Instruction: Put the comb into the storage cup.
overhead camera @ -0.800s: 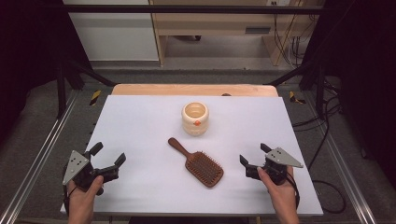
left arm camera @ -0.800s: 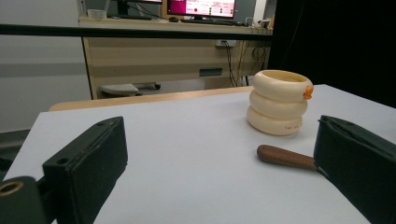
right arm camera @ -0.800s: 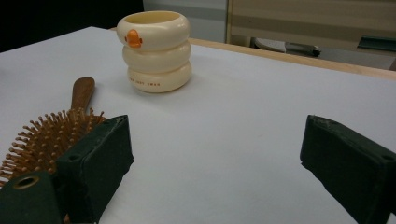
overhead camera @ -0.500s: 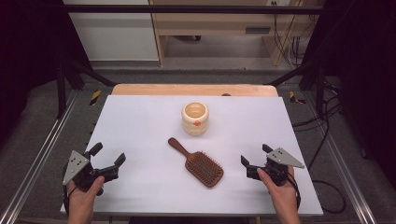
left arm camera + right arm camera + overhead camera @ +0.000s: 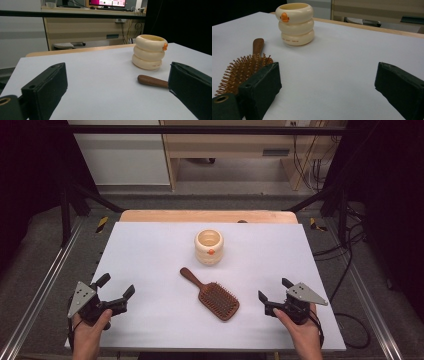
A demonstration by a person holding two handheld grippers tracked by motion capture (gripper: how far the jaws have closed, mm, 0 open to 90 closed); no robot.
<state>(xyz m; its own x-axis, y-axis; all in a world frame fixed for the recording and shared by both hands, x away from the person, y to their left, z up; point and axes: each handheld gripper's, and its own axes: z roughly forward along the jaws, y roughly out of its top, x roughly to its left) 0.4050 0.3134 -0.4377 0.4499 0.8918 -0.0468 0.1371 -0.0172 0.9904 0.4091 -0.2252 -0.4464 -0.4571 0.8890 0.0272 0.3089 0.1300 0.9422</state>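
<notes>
I have both hands low at the near edge of the table, one at each side, forearms coming in from the bottom of the high view. My left hand wraps the left gripper from below, near the table's left corner. The gripper lies about level, its nose aimed up and to the right across the white surface, the grey plate tilted toward the left edge. Its jaws stand spread wide with nothing between them; in the left gripper view I see bare table in the gap.

My right hand holds the right gripper near the right side, also about level, nose pointing left and a little away from me. Its jaws are spread too, and empty.

The brush lies flat between the two grippers, bristles up, head toward me and the right, handle slanting away to the left. It sits nearer the right gripper but clear of it. In the right gripper view the brush head shows just past the left jaw; in the left gripper view the handle tip shows beside the right jaw.

The cup, cream and ribbed, stands upright beyond the brush, apart from it.
</notes>
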